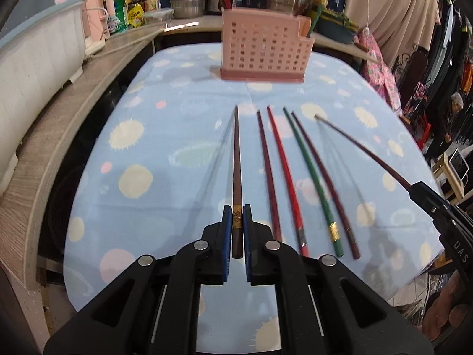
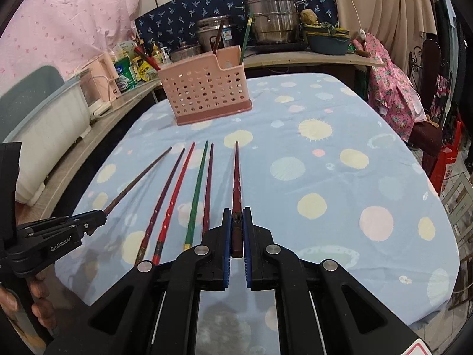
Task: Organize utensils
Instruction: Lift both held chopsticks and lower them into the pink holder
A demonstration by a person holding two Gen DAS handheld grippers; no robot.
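Clearly, both tongs were pinching chopsticks. The left tongs were pressed together on a dark brown chopstick, gripped near its thick end at a gold band, its thin tip pointing away toward the pink utensil holder. The right tongs were likewise clamped on a dark red chopstick close to its thick end, the tip aimed forward over the table. From the left wrist view the right tongs appeared at the right edge, and the chopstick they held slanted toward the middle of the table; faint grey streaks beside both held chopsticks looked like shadow or motion blur, and I could not tell which.

Between the two held sticks, four chopsticks lay side by side on the blue spotted tablecloth: a maroon chopstick, a bright red chopstick, a green chopstick with a gold band near its thick end, and a dark reddish-brown chopstick. Their thin tips pointed toward the holder, fanning slightly apart.

The perforated pink holder stood upright at the far side of the table, well apart from the loose sticks. In the right wrist view it already held several chopsticks, a green one leaning in its right compartment and darker ones in the others.
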